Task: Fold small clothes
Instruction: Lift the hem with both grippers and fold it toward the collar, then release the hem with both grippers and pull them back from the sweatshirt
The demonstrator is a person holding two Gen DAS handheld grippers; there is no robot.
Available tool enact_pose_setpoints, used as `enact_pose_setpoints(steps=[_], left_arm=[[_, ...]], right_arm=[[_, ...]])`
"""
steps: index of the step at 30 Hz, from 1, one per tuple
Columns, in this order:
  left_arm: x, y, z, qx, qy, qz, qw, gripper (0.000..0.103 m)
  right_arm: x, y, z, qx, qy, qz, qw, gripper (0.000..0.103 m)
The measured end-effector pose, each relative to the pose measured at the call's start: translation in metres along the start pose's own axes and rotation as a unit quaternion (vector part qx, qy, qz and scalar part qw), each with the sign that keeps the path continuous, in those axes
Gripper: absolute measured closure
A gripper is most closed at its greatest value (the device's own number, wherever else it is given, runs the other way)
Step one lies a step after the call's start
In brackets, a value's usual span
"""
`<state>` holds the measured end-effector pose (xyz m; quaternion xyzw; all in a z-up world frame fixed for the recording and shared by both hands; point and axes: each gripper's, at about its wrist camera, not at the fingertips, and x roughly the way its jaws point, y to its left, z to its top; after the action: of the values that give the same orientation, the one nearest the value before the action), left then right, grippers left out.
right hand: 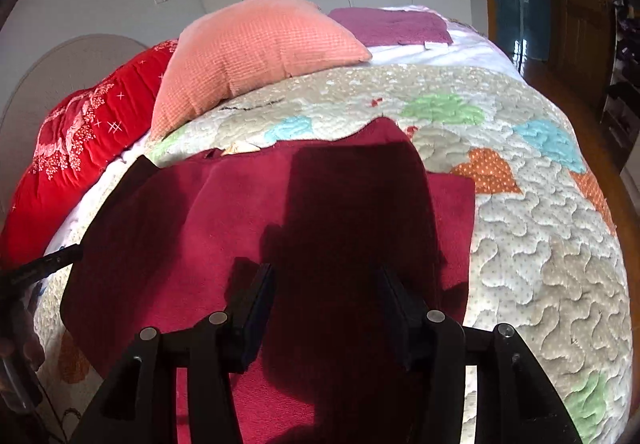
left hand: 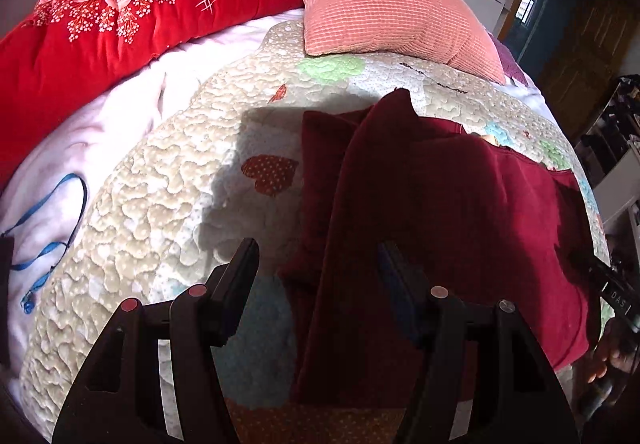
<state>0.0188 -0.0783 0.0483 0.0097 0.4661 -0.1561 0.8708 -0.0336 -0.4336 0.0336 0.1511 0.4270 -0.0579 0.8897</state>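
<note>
- Plainly at risk of a lopsided fold: dark red garment (left hand: 460, 204) spread on the quilt (left hand: 160, 172), below the salmon pillow (left hand: 380, 0), with one long flap already laid over its body; could slide off line if pulled from one side only
- Left gripper (left hand: 316, 264) hovering with jaws well apart over the garment's left edge, below the pillow; nothing pinched, the right pad lying over the cloth and the left over bare quilt; could close on quilt along with cloth, since the quilted surface sits directly beneath
- Right gripper (right hand: 326, 292) likewise parted, poised above the middle of the garment (right hand: 240, 212), below the pillow (right hand: 256, 52); empty, no fabric between the pads; could snag only the top layer and drag the flap askew
- Velvety pile likely to cling to itself; layers might shift together rather than separately
- Hard shadow across the garment in the right wrist view hiding seams and edges; kind of garment not to be told
- Near hem cut off behind both grippers' bodies; far corner folded under, extent unclear
- Hand (left hand: 616, 356) at the frame's edge, right of the garment, only partly seen
- Blue cord (left hand: 52, 236) far left of the pillow on the white sheet, purpose unknown
</note>
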Motion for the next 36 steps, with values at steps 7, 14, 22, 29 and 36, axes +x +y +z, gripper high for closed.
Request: enact_pose_setpoints(steps=[7,14,22,29,36], left_arm=[[0.003,0.005,-0.019,-0.008,-0.008,0.002,0.9999,0.041],[0.011,0.012,-0.02,-0.004,-0.008,-0.022,0.9997,0.041],[0.014,0.021,-0.018,-0.015,0.002,-0.049,0.9987,0.041],[0.015,0.029,-0.018,-0.029,0.01,-0.067,0.9973,0.041],[0.015,0.035,-0.016,-0.037,0.015,-0.075,0.9964,0.041]], right_arm=[[-0.02,0.042,0.01,0.011,-0.008,0.034,0.999,0.053],[-0.002,0.114,0.028,-0.025,-0.002,0.093,0.995,0.053],[0.042,0.202,0.054,-0.08,0.017,0.126,0.989,0.053],[0.102,0.257,0.079,-0.125,0.081,0.119,0.982,0.053],[0.125,0.273,0.079,-0.166,0.077,0.103,0.978,0.095]])
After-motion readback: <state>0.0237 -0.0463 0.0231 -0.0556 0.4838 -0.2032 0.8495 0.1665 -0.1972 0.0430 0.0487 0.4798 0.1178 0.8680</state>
